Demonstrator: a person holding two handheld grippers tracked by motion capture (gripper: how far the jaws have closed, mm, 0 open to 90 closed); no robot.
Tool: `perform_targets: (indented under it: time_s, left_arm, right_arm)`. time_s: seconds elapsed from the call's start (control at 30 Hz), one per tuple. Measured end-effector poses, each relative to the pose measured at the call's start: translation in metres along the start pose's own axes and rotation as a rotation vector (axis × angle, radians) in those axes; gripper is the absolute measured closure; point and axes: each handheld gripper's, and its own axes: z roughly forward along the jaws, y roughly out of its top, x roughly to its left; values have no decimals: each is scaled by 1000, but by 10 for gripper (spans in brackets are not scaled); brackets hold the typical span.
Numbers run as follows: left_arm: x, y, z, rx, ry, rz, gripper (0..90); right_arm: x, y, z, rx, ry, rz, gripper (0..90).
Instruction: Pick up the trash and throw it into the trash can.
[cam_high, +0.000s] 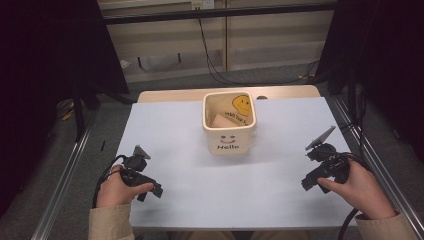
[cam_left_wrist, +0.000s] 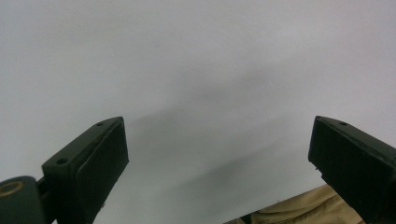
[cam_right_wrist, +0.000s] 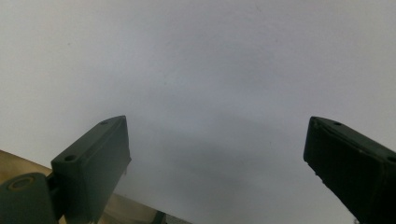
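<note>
A cream square container (cam_high: 229, 124) with a yellow smiley face and the word "Hello" on its front stands at the middle back of the white table sheet (cam_high: 190, 165). Something tan lies inside it. My left gripper (cam_high: 151, 191) rests near the front left of the sheet, held in a hand. Its jaws are wide apart over bare white surface (cam_left_wrist: 210, 93), so the left gripper (cam_left_wrist: 217, 154) is open and empty. My right gripper (cam_high: 307, 184) sits near the front right, also in a hand. In its own view the right gripper (cam_right_wrist: 217, 154) is open with nothing between its jaws.
Metal rails (cam_high: 65, 175) run along both sides of the table. Black cables (cam_high: 210, 55) trail on the floor behind it, with dark curtains at left and right. A beige sleeve (cam_left_wrist: 299, 210) shows at the bottom of the left gripper view.
</note>
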Motion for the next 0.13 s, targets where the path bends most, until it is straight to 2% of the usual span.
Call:
perform_targets:
  time_s: [0.13]
  left_arm:
    - [-1, 1, -1, 4, -3, -9, 47]
  right_arm:
    - [-5, -6, 2, -4, 5, 21, 72]
